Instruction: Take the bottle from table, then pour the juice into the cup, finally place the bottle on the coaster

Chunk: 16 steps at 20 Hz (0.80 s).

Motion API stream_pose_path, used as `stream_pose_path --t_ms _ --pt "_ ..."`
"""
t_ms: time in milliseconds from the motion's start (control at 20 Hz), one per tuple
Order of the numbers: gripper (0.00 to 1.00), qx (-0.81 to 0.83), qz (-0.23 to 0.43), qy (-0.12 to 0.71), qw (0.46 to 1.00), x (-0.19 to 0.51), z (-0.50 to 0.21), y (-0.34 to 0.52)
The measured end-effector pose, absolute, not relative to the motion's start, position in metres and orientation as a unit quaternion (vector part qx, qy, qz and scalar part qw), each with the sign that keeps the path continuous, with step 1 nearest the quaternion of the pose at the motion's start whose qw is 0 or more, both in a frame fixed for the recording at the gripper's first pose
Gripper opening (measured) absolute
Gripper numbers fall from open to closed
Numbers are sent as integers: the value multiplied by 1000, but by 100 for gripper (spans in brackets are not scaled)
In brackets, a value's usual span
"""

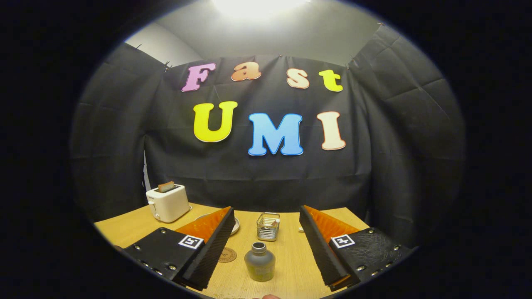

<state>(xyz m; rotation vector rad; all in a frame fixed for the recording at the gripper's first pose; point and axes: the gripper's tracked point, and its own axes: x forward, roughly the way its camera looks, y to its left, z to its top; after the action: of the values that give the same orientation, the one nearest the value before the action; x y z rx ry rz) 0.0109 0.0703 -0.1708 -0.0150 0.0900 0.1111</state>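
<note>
a: where does the small grey round-shouldered bottle [259, 261] stand?

b: it stands upright on the light wooden table [291, 265], between the two fingers of the hand-held gripper [266, 226] and nearer than their tips. its mouth is open at the top, with no cap on it.

a: and the gripper?

b: it is released. the fingers are spread wide, one to the left of the bottle and one to the right, and neither touches it. there is bare table on both sides of the bottle.

a: what lies around it?

b: just left of the bottle, beside the left finger, lies a flat round brown coaster [227, 255], partly hidden by that finger. farther off, just beyond the bottle, stands a small square wire-mesh basket [268, 226] with something small inside that is too small to tell. left of the basket, the rim of a pale round plate [235, 226] shows past the left finger; the rest is hidden.

a: anything at the far edge?

b: at the far left of the table sits a white two-slot toaster [168, 202] with a brown slice of toast [166, 186] sticking up from it. behind the table hangs the black cloth wall [395, 145].

a: a cup?

b: he cannot tell which thing is the cup.
</note>
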Motion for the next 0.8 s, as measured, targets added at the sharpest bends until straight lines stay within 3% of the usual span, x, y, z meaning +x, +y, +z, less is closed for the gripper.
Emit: stream_pose_path --t_ms 800 --pt "96 -19 48 93 994 39 -310 90"
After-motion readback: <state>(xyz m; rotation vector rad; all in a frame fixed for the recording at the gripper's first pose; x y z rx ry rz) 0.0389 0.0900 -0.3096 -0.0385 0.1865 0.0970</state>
